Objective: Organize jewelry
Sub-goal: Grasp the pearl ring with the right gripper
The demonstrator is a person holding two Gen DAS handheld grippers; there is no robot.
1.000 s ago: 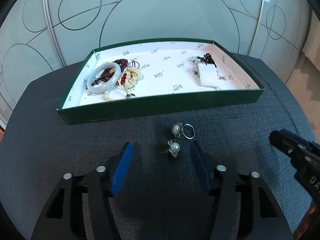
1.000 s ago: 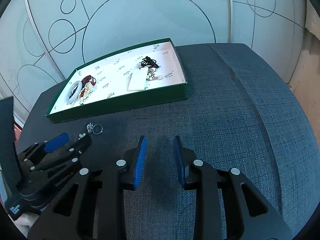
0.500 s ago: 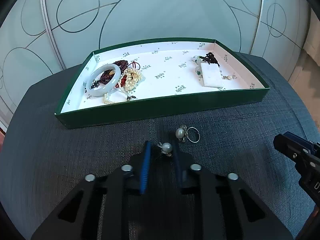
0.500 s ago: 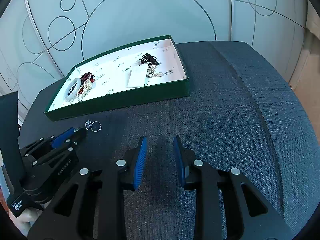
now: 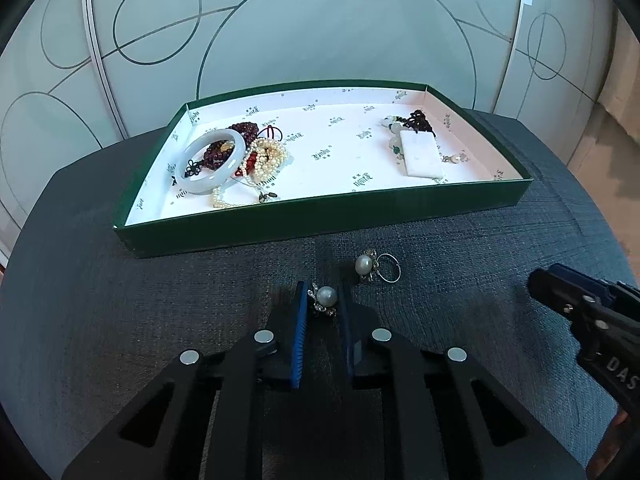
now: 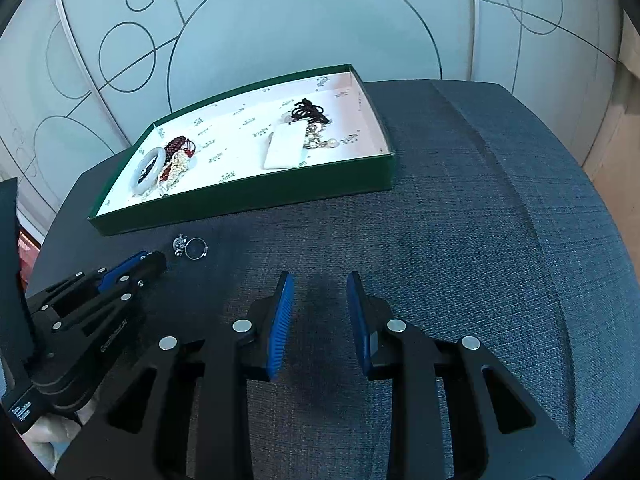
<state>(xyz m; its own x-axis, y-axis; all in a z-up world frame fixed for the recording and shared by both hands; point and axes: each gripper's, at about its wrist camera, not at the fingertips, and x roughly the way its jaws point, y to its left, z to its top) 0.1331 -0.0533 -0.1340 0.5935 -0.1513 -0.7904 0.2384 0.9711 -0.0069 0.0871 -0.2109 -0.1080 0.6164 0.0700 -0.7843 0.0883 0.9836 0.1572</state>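
My left gripper [image 5: 323, 300] is shut on a pearl ring [image 5: 325, 299], held between its blue pads just above the dark cloth. A second pearl ring [image 5: 374, 267] lies on the cloth just ahead and to the right; it also shows in the right wrist view [image 6: 191, 246]. A green tray [image 5: 328, 216] with a white lining stands beyond, holding a jade bangle [image 5: 212, 160], bead and pearl strings [image 5: 266, 154] and a white pendant [image 5: 422, 154]. My right gripper [image 6: 319, 298] is open and empty over the cloth, right of the left gripper [image 6: 154, 260].
The dark blue cloth table [image 6: 480, 220] stretches to the right of the tray [image 6: 240, 196]. A patterned glass wall [image 5: 320, 32] stands behind. The right gripper's tip [image 5: 560, 288] shows at the right edge of the left wrist view.
My left gripper closed from wide open onto the nearer pearl ring and has lifted it slightly. The right gripper stayed open, nearly still.
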